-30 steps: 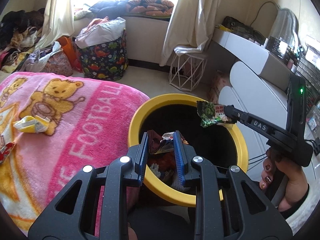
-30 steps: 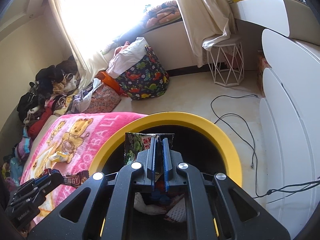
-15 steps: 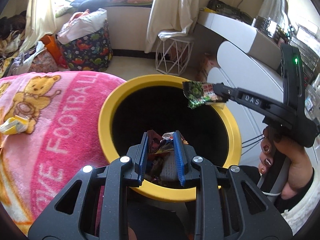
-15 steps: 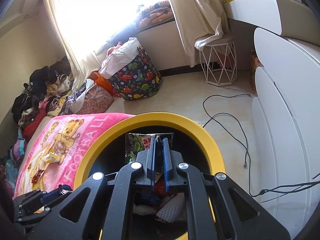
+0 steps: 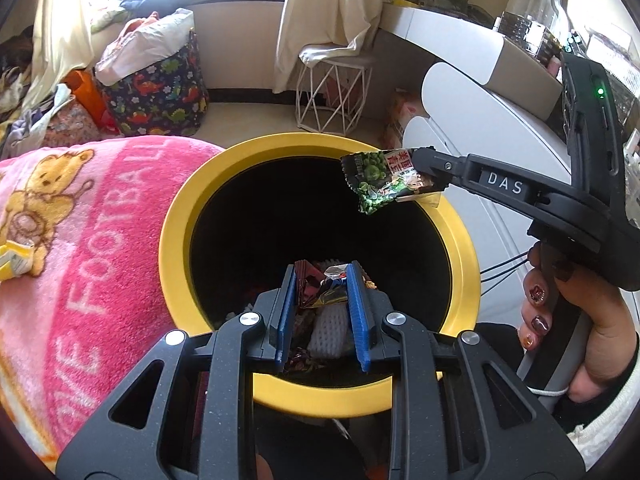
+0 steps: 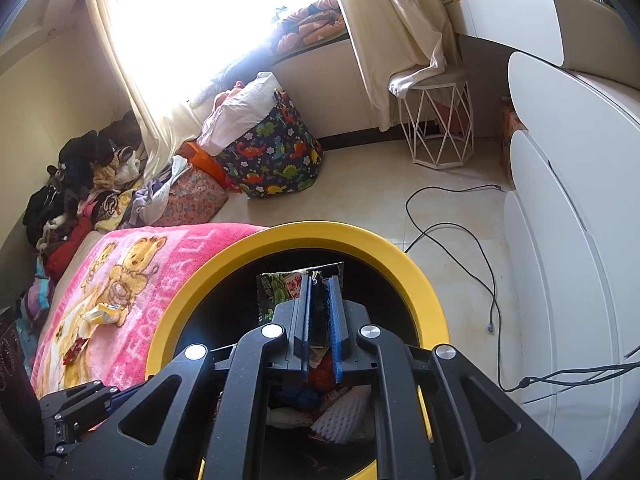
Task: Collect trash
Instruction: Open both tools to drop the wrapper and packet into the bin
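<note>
A crumpled red and silver wrapper [image 5: 320,286] sits pinched between the blue pads of the left claw [image 5: 322,280], which is closed down on it directly above the dark mouth of the yellow-rimmed trash bin [image 5: 180,216]. Over the far right side of the same opening, the right claw [image 5: 420,168] grips a green snack packet [image 5: 376,180] by one edge, its pads nearly together around the thin foil, so the packet hangs out over the bin. From the right wrist view the same packet [image 6: 276,288] pokes out to the left of that claw [image 6: 320,292], seen against the bin's black inside. Down in the bin [image 6: 420,280] lie white foam netting [image 6: 340,416] and other scraps of packaging. A person's hand [image 5: 568,312] with dark painted nails wraps the right claw's handle. Just beside the bin, a pink bear-print blanket [image 5: 80,248] covers the bed, and a yellow wrapper [image 5: 14,264] lies on it, well apart from the bin. Beyond are a dinosaur-print bag [image 5: 160,96], a white wire stool [image 5: 332,92] and a black cable [image 6: 452,240] across the floor.
</note>
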Motion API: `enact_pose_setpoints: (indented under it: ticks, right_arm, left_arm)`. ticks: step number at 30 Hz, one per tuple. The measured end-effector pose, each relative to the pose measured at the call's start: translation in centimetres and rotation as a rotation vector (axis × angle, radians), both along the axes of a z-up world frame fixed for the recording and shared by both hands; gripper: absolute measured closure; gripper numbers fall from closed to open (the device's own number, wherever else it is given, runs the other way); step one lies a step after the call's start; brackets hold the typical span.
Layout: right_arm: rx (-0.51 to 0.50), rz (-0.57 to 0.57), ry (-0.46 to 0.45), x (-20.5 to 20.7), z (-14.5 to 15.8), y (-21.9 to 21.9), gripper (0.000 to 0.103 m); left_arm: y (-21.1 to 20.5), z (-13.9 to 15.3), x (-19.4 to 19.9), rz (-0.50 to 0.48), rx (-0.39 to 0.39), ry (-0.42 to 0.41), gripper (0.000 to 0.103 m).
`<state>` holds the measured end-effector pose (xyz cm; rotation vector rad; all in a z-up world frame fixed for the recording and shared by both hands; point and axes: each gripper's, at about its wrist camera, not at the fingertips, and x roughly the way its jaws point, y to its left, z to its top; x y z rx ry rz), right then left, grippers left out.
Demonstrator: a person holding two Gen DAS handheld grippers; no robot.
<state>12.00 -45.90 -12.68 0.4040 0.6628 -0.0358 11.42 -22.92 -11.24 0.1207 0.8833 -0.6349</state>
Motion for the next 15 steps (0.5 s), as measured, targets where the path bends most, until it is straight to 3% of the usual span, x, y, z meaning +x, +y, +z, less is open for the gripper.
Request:
enact_pose_setpoints:
  ticks: [5, 7, 9, 13, 15]
  right_arm:
    - [0.001, -0.006, 0.001, 0.0, 0.0, 0.0, 0.091]
    - [0.001, -0.013, 0.001, -0.1, 0.0, 0.0, 0.081]
    - [0.005, -0.019, -0.001, -0.2, 0.1, -0.1, 0.076]
    - [0.002, -0.023, -0.004, -0.4, 0.3, 0.0, 0.066]
    - [0.002, -0.024, -0.009, -0.6, 0.5, 0.1, 0.065]
  left_arm:
    - [0.0, 0.0, 0.3, 0.003, 0.002, -0.001, 0.084]
    - [0.1, 0.1, 0.3, 0.003, 0.0, -0.002, 0.079]
    - [0.3, 0.3, 0.2, 0.01, -0.002, -0.008, 0.058]
    - [0.9, 0.8, 0.1, 0.03, -0.015, -0.022, 0.048]
    - [1.2, 1.1, 0.0, 0.045, -0.013, -0.036, 0.031]
